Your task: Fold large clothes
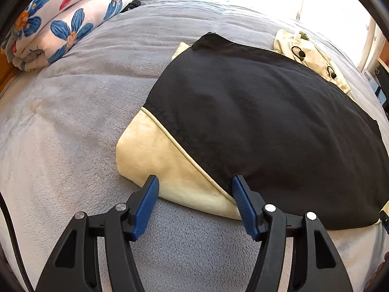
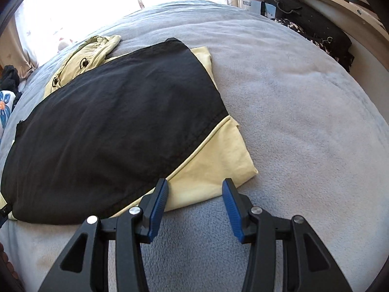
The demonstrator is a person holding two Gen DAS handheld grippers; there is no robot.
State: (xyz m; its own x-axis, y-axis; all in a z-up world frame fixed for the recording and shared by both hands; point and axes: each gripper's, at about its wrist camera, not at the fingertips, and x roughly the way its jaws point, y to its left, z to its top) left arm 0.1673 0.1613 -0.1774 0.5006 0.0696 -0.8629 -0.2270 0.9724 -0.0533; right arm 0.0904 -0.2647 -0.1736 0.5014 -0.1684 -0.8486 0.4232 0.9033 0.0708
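Two grippers show, one per view, each with two blue-padded fingers spread wide and holding nothing. Between and just beyond the left gripper [image 1: 193,182] lies one corner of the single jacket [image 1: 255,121], black over pale yellow, spread flat on one grey blanket [image 1: 73,121]; the right gripper [image 2: 195,186] frames the jacket's other near corner, its yellow panel [image 2: 214,163] touching the space ahead of the jaws. From the jaws the jacket's long axis runs away toward one crumpled yellow hood [image 1: 311,56] at the far end, bearing two black cord toggles. One folded floral quilt [image 1: 60,22] sits well beyond the left jaws, far left.
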